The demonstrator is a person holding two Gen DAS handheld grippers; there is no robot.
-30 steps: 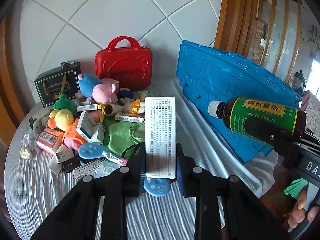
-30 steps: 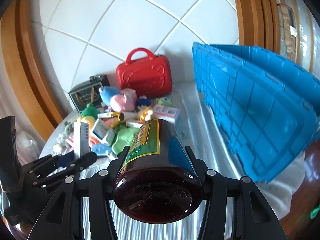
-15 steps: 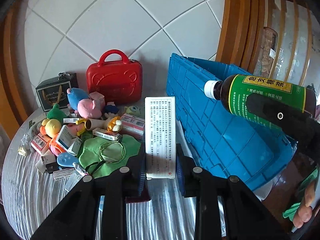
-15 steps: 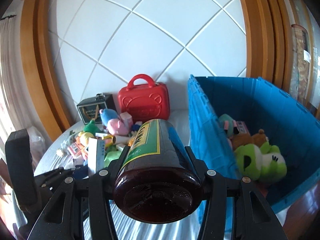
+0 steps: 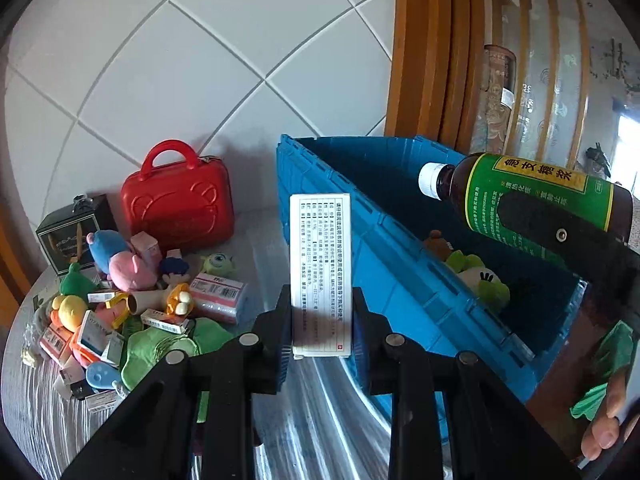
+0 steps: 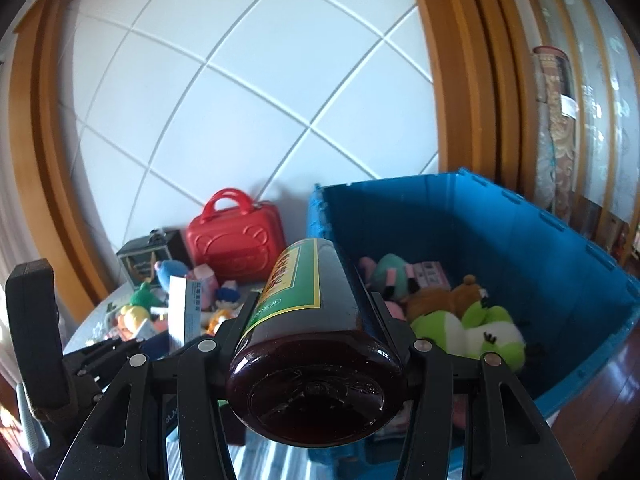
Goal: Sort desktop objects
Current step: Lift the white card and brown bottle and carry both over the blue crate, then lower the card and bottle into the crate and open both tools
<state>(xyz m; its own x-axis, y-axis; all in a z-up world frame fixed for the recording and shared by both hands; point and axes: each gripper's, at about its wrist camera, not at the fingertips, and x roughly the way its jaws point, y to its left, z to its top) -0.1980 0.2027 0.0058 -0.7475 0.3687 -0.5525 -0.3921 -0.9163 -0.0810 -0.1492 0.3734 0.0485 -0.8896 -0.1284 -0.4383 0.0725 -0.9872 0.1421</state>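
Note:
My left gripper (image 5: 320, 320) is shut on a white medicine box (image 5: 320, 268) with printed text, held upright above the table beside the blue crate (image 5: 400, 264). My right gripper (image 6: 312, 312) is shut on a brown syrup bottle (image 6: 308, 344) with a green and yellow label, its base toward the camera and its white cap pointing forward. In the left wrist view the syrup bottle (image 5: 532, 196) hangs over the crate's open top. The crate's far wall (image 6: 460, 216) stands ahead of the bottle, with plush toys (image 6: 468, 328) lying inside.
A heap of plush toys and small medicine boxes (image 5: 132, 304) lies on the striped tablecloth (image 5: 36, 412) at the left. A red toy suitcase (image 5: 178, 204) and a dark gift box (image 5: 70, 232) stand against the tiled wall. A person's fingers (image 5: 604, 428) show at lower right.
Both grippers rose and moved right toward the crate with their loads. The crate's inside with the plush toys has come into view, and the toy heap has dropped back to the left.

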